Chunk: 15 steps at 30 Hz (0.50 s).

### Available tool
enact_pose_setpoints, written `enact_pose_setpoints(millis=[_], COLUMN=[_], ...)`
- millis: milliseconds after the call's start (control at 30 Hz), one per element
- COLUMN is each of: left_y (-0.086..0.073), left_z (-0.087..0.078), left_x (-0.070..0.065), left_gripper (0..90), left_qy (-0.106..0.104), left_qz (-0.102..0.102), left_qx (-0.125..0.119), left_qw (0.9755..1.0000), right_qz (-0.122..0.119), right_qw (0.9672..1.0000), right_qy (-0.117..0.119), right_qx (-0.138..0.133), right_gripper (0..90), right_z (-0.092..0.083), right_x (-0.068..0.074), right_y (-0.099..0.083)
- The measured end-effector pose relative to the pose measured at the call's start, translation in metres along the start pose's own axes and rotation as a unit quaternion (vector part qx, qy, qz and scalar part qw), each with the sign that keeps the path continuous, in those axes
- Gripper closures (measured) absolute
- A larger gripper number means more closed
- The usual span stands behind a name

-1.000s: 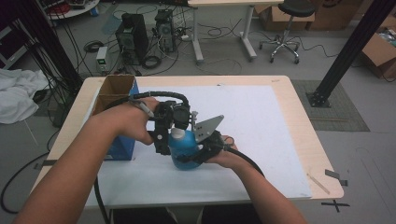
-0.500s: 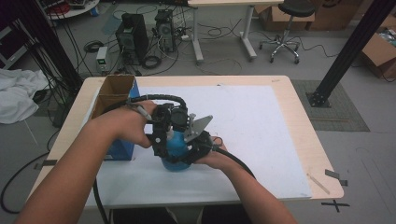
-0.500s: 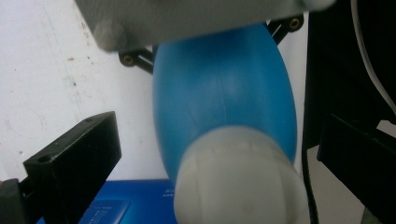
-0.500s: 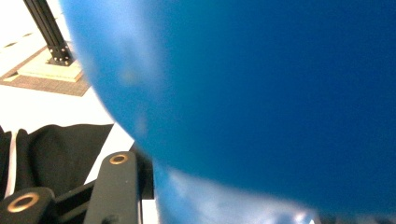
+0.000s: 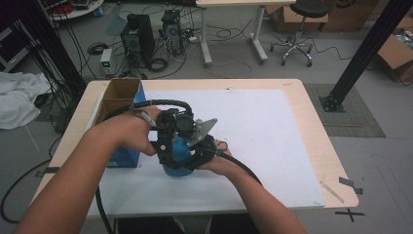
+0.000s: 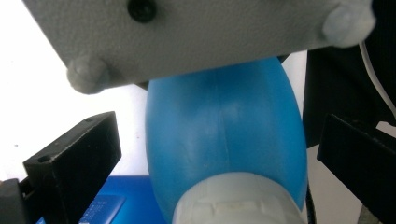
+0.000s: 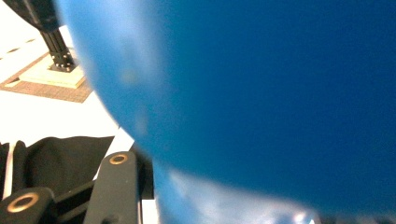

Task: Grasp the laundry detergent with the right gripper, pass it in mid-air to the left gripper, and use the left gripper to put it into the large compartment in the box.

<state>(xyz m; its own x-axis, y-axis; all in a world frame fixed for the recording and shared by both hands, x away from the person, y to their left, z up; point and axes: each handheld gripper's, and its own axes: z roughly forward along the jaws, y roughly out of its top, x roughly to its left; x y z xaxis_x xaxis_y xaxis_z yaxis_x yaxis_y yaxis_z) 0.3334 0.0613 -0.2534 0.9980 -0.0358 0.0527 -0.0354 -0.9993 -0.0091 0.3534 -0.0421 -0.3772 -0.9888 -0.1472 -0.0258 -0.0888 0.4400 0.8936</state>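
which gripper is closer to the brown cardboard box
Left. The left gripper works at the blue bottle just right of the cardboard box; the right gripper is on the bottle's far side.

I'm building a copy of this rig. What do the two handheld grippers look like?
Both grippers, left gripper and right gripper, are black, blocky, with flat black jaws. A grey three-cornered plate with rounded studs tops one. Thick black cables trail off. Forearms are bare, sleeveless.

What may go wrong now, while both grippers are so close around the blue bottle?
1. The blue bottle is smooth and rounded; the right gripper, shut on it, might let it slip or tip.
2. The left gripper stands with its jaws apart on either side of the bottle, under the right gripper's grey plate; the two tools could knock together.
3. The cardboard box stands close by and might be bumped.
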Motion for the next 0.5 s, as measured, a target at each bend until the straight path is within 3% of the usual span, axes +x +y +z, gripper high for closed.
enact_pose_setpoints(millis=[500], left_y=[0.0018], left_z=[0.0023], left_x=[-0.0002], left_gripper=[3.6], left_qy=[0.008], left_qz=[-0.012], left_qx=[0.009], left_qw=[0.9999], right_qz=[-0.002], right_qw=[1.0000], right_qy=[-0.002], right_qx=[-0.006], right_gripper=[46.4], right_z=[-0.0009], right_x=[0.0003], right_y=[0.0021])
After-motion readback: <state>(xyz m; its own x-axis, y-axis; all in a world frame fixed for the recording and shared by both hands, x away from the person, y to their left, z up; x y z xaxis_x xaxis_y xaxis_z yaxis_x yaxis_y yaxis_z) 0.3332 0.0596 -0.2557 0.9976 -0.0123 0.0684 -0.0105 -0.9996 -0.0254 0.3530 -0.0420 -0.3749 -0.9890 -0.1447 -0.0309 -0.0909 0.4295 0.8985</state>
